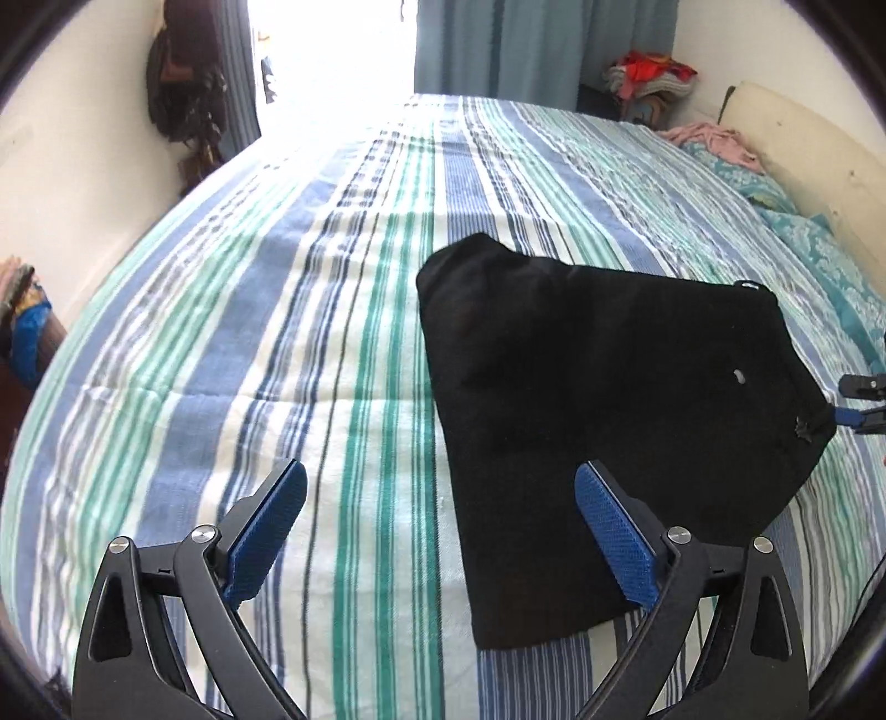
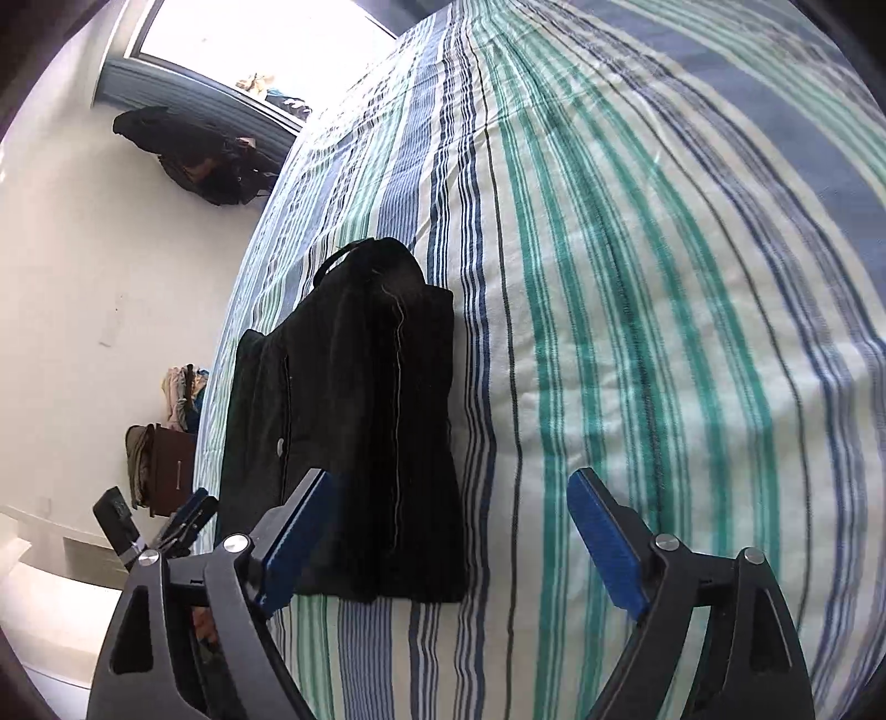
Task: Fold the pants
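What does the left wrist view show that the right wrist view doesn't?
Left wrist only: blue curtains, a clothes pile in the far corner, a pink cloth and teal pillows at the bed's right edge.

Right wrist only: the pants' layered folded edges and a brown box by the wall.

Both: the folded black pants lying on the striped bedspread, and both grippers, left and right, open and empty.
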Demonstrator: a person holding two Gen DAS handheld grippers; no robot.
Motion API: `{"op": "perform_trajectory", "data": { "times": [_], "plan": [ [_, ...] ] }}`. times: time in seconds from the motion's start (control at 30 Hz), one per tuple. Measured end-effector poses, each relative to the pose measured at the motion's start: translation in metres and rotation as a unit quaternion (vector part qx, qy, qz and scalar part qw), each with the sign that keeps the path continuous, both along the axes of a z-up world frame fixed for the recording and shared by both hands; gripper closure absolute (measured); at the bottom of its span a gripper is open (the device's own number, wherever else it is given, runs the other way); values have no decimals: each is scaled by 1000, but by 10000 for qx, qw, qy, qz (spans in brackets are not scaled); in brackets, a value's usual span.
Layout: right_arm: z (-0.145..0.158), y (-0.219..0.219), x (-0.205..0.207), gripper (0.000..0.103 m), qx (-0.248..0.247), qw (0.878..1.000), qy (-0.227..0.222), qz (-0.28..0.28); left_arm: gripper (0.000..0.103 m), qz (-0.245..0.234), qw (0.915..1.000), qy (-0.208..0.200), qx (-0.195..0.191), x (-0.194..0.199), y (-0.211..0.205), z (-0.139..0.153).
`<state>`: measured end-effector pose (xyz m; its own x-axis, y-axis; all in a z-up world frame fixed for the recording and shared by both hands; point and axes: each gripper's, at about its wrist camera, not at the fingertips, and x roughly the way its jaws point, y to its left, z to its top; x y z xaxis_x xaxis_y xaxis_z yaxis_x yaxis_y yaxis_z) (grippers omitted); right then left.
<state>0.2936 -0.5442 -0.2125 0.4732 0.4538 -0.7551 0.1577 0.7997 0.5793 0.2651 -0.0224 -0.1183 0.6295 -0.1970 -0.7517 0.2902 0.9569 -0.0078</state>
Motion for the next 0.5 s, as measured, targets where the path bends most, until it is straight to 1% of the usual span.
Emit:
{"op": "perform_trajectory", "data": {
  "times": [0.03, 0.1, 0.17, 0.23, 0.27, 0.33, 0.4, 0.47, 0.5],
  "plan": [
    [10, 0, -16, 0, -261, 9996, -99, 26, 5, -7, 9997, -232, 84, -11, 0, 9],
    [29, 3, -46, 0, -837, 9960, -310, 38, 4, -29, 9980, -613, 179, -31, 1, 24],
    [40, 9, -72, 0, -1488, 9883, -330, -31, 3, -109, 9967, -790, 141, -51, -1, 39],
    [50, 13, -94, 0, -2197, 9749, -350, -111, 3, -251, 9962, -823, 121, -61, -7, 53],
    [57, 17, -105, 0, -2474, 9678, -440, -131, 3, -285, 9958, -844, 199, -67, -11, 59],
    [71, 24, -134, 0, -2915, 9539, -677, -231, 3, -246, 9936, -982, 509, -82, -19, 70],
    [92, 41, -153, 0, -3320, 9376, -978, -340, 2, -174, 9894, -1214, 779, -101, -25, 80],
    [118, 64, -171, 0, -3669, 9183, -1420, -450, 1, 1, 9856, -1407, 934, -120, -26, 90],
    [130, 76, -180, 0, -3772, 9104, -1618, -516, 1, 105, 9848, -1444, 958, -128, -26, 93]
  ]
}}
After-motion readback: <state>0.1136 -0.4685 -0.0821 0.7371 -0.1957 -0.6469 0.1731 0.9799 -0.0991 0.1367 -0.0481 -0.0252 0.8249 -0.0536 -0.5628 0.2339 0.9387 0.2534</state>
